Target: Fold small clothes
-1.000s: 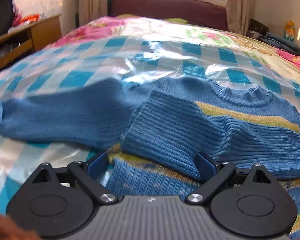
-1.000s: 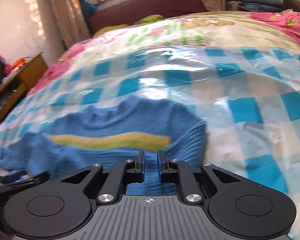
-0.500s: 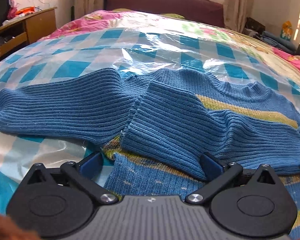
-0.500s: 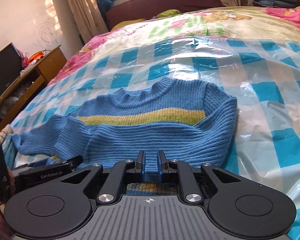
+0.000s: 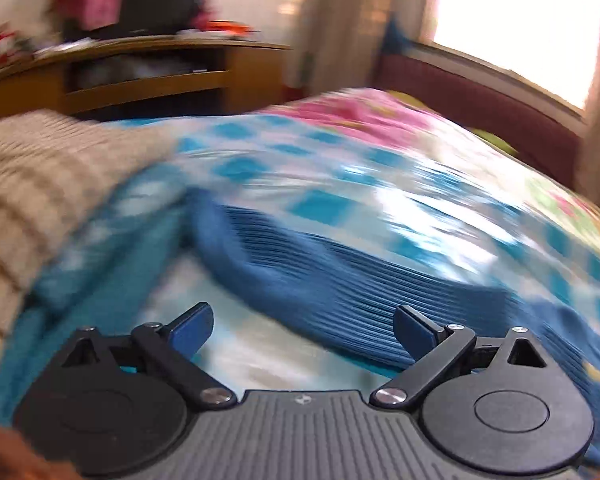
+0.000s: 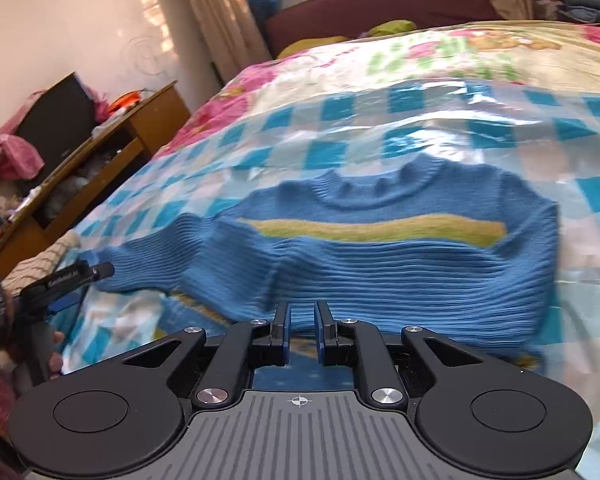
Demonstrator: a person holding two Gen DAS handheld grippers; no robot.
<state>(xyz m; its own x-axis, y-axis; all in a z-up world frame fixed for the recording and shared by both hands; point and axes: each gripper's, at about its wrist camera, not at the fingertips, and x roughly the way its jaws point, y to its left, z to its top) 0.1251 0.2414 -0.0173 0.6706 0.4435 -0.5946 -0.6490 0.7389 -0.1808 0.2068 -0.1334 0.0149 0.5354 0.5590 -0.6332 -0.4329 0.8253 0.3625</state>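
A blue ribbed sweater (image 6: 400, 272) with a yellow-green chest stripe lies flat on the plastic-covered bed. One sleeve is folded across its body; the other sleeve (image 5: 340, 272) stretches out to the left. My left gripper (image 5: 302, 320) is open wide just above that sleeve near its cuff end, holding nothing; its view is motion-blurred. From the right wrist view the left gripper (image 6: 76, 280) shows at the sleeve's tip. My right gripper (image 6: 302, 320) hovers at the sweater's near edge, its jaws almost together with a narrow gap and no cloth pinched.
A beige striped knit garment (image 5: 28, 184) lies at the bed's left edge, beside the cuff. A wooden shelf unit (image 6: 100, 168) with clutter stands left of the bed. The blue-checked plastic sheet (image 6: 420, 136) extends beyond the sweater toward the dark red headboard (image 6: 380, 0).
My left gripper swung left from the folded sleeve to the outstretched sleeve's end, staying open. My right gripper drew back from the sweater, jaws unchanged. The sweater itself lies as before.
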